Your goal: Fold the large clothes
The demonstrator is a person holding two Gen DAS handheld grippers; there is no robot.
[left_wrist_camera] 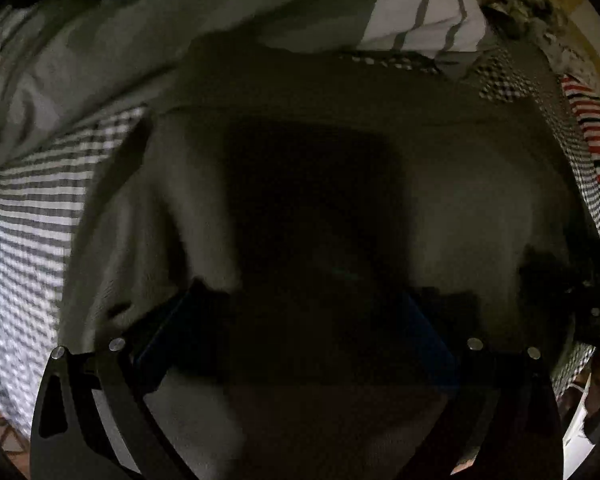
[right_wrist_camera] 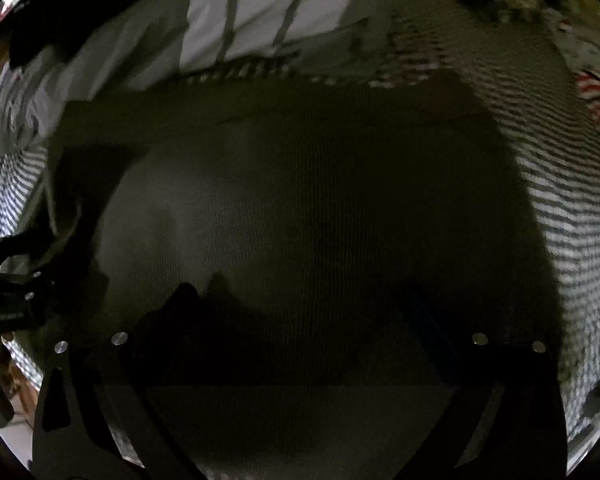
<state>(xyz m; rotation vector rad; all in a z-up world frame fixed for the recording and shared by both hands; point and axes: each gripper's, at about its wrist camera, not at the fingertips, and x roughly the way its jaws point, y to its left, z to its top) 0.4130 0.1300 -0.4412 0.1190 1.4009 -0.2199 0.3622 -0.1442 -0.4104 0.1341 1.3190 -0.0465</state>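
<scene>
While both grippers hang low over the bed, the left gripper (left_wrist_camera: 296, 300) and right gripper (right_wrist_camera: 300, 304) each spread their fingers wide above one dark olive garment (left_wrist_camera: 440, 184), lying flat on the checked sheet (left_wrist_camera: 32, 216). Contact is lost in shadow. One striped pillow (left_wrist_camera: 420, 4) lies beyond.
</scene>
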